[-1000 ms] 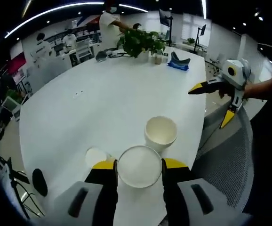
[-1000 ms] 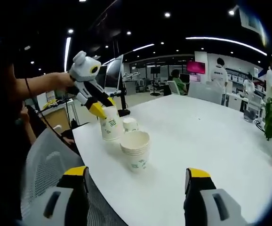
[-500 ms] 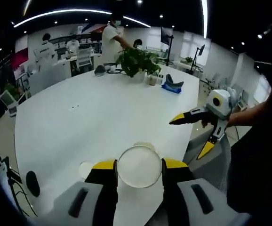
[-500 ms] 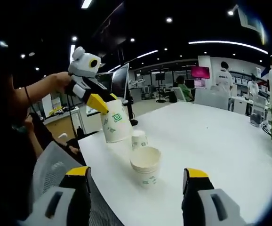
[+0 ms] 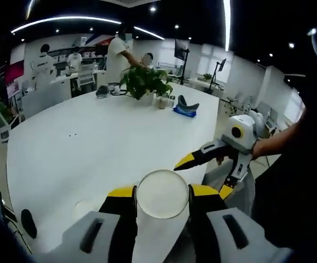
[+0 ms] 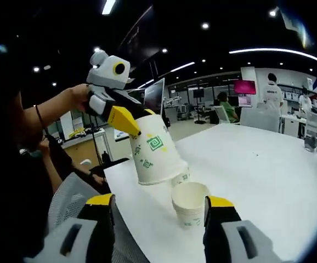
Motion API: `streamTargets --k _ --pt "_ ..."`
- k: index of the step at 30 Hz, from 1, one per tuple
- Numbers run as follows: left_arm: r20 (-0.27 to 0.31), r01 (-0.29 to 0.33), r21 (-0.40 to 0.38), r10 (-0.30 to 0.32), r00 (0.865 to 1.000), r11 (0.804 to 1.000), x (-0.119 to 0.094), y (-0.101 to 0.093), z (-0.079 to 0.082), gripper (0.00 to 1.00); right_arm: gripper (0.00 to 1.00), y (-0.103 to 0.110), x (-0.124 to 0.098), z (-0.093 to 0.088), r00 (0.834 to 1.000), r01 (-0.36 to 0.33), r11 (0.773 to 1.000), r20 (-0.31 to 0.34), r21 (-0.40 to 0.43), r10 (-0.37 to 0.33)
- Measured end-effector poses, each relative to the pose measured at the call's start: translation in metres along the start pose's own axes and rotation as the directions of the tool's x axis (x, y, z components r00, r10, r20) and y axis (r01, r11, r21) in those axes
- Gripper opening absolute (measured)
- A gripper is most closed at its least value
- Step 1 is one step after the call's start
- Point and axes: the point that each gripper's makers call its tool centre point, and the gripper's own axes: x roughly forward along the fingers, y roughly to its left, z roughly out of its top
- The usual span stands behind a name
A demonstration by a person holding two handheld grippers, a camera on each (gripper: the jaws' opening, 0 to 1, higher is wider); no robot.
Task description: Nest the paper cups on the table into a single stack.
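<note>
While my left gripper (image 6: 126,121) pinches a tilted paper cup (image 6: 155,150) above the table's cup stack (image 6: 190,203), my right gripper (image 6: 158,208) gapes empty; a tilted drop could topple the stack.

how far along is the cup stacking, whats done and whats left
Partly done: a short nested stack already stands on the white table. In hand: the left tool holds a paper cup lifted and tilted above that stack. Left: seating that cup, then adding the small cup behind the stack. The right tool is open.
</note>
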Motion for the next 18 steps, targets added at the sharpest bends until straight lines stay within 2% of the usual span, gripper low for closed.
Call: streamTargets --k 5,10,12,15,18 --pt "0.018 0.025 0.01 -0.025 1.0 1.0 0.004 -0.007 0.003 0.35 0.52 0.009 0.0 0.007 0.999 -0.043 0.999 0.032 0.027 0.042" --pt "0.024 0.063 0.043 -0.064 0.998 0.997 0.005 -0.016 0.002 0.35 0.43 0.01 -0.005 0.018 0.992 -0.079 0.994 0.102 0.082 0.07" --pt "0.03 0.069 0.051 -0.07 0.997 0.996 0.004 -0.017 0.002 0.35 0.41 0.007 -0.008 0.018 0.992 -0.078 0.992 0.104 0.103 0.068" --pt "0.02 0.076 0.049 -0.077 0.997 0.996 0.004 -0.017 -0.002 0.35 0.38 0.005 -0.011 0.019 0.99 -0.085 0.989 0.119 0.123 0.07" --pt "-0.014 0.076 0.078 -0.075 0.997 0.994 0.004 -0.015 -0.012 0.35 0.37 0.004 -0.012 0.019 0.99 -0.089 0.986 0.124 0.144 0.071"
